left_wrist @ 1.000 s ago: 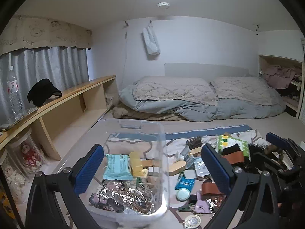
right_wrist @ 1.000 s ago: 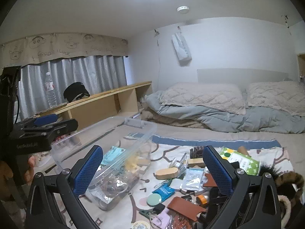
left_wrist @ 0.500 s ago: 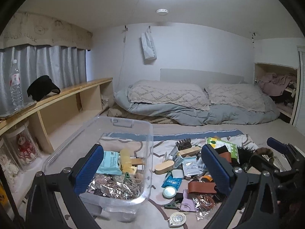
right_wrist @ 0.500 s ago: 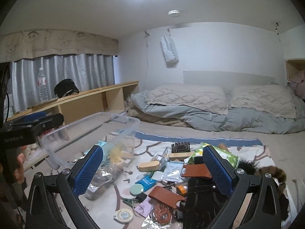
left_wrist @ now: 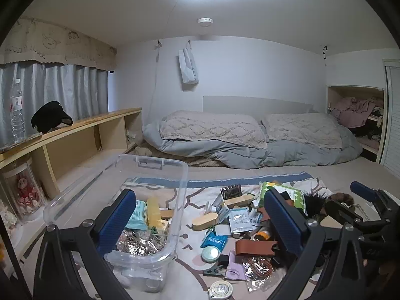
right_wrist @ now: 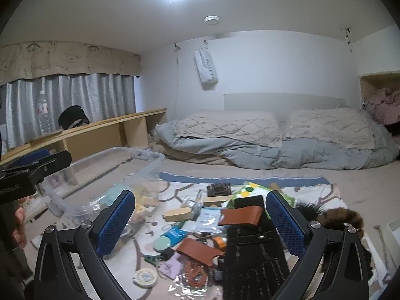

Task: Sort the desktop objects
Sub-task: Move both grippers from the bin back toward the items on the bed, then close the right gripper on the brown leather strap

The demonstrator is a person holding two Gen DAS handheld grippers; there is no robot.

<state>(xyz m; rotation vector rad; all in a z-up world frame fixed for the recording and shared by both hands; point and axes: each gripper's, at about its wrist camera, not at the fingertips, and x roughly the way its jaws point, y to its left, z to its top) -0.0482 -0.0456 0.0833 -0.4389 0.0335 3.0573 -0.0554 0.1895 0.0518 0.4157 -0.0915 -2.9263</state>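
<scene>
A clear plastic bin [left_wrist: 185, 172] stands on the left of a patterned cloth [left_wrist: 195, 200]; it holds a teal packet [left_wrist: 137, 217], a yellow piece and foil wrappers. To its right lies a pile of small things: a wooden brush [left_wrist: 205, 221], a round green tin [left_wrist: 210, 254], a brown leather strap [left_wrist: 255, 246] and a tape measure [left_wrist: 221, 288]. My left gripper [left_wrist: 200, 222] hangs open above the bin's right wall. My right gripper [right_wrist: 200, 222] is open over the pile, above a black glove [right_wrist: 252, 262] and a brown leather piece [right_wrist: 240, 216]. Neither holds anything.
A bed with a grey duvet [left_wrist: 250, 150] fills the back. A wooden shelf [left_wrist: 75, 130] along the left carries a water bottle [left_wrist: 17, 115] and a black cap [left_wrist: 51, 117]. A brown fur item [right_wrist: 347, 218] lies at the pile's right. A hand [right_wrist: 20, 227] shows at the left edge.
Both grippers have drawn back and up from the cloth, so bin and pile look smaller. The right gripper has shifted right, over the black glove. Both stay open.
</scene>
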